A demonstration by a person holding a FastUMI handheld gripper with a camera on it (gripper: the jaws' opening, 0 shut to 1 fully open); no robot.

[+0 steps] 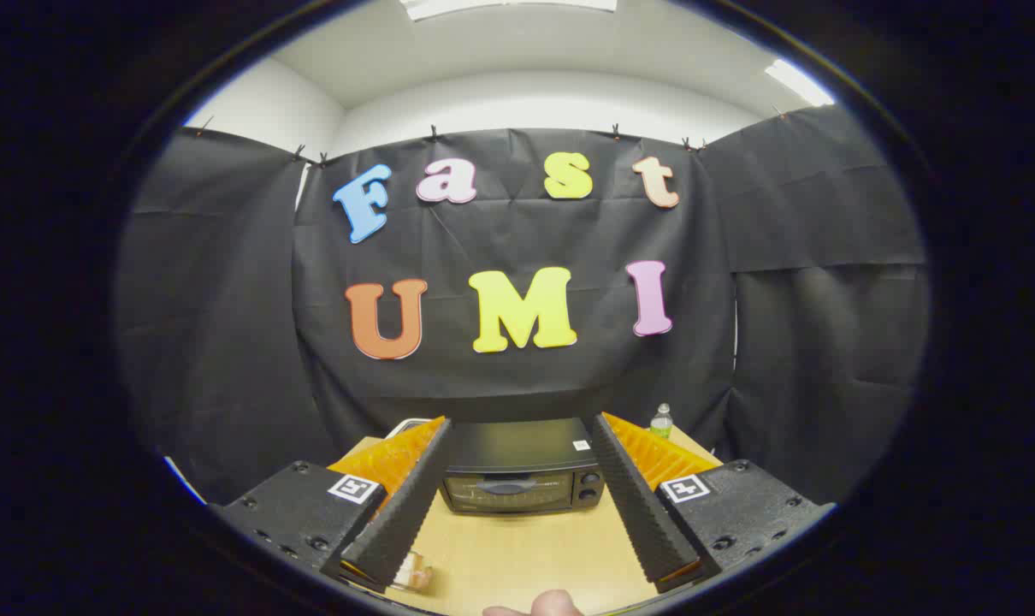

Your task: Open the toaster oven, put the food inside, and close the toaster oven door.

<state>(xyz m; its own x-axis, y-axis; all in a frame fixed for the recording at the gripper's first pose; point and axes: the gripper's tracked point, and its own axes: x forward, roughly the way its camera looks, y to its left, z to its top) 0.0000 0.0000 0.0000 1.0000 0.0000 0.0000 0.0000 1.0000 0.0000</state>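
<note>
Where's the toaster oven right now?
In the gripper view, the toaster oven sits on the wooden table, door closed, beyond the open fingers of the hand-held gripper, with a small bottle behind to its right.

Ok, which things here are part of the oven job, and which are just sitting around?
For the job:
toaster oven, door shut, beyond the fingers
food, on the table by one finger
gripper, open, holding nothing

Just lying about:
bottle, behind the oven
table

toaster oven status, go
Gripper open, holding nothing. Toaster oven beyond the fingers, door shut. Food on table by left finger. Nothing in the way.
</note>
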